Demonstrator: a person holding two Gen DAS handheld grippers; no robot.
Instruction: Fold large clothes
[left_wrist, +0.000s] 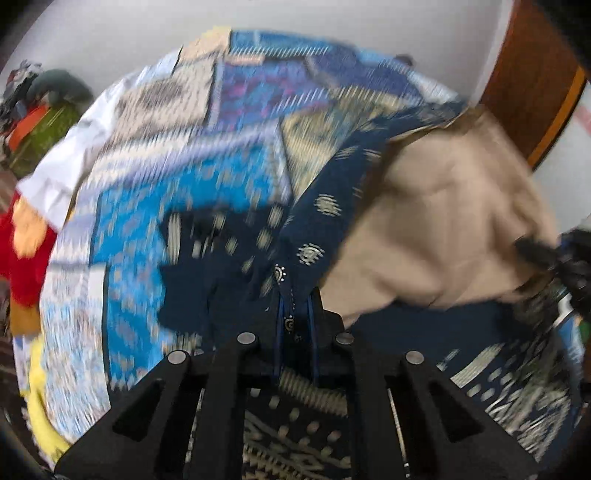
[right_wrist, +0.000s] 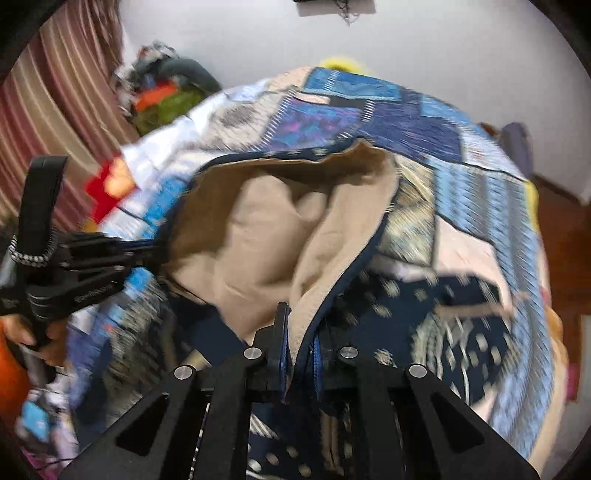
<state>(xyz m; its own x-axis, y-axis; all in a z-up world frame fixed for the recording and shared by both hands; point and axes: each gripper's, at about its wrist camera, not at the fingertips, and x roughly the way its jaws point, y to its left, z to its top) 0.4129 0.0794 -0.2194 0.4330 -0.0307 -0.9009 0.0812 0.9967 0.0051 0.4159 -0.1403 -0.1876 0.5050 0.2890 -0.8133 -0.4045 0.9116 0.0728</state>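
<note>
I have both the left gripper (left_wrist: 294, 314) and right gripper (right_wrist: 300, 345) clamped on the navy garment's (left_wrist: 321, 221) edge, lifted over the bed quilt (left_wrist: 177, 184), mid-fold; next I'd judge carrying it toward twelve o'clock.

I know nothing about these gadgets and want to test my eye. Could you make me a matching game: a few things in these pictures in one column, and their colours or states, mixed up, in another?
Things:
1. left gripper
2. beige lining of the navy patterned garment
3. patchwork bedspread
4. pile of clothes by the wall

States:
A. spread flat under the garment, in blue patches
B. shut on the garment's navy edge
C. heaped, with orange and green showing
D. turned outward, plain and bunched

Pairs: 1-B, 2-D, 3-A, 4-C
</note>
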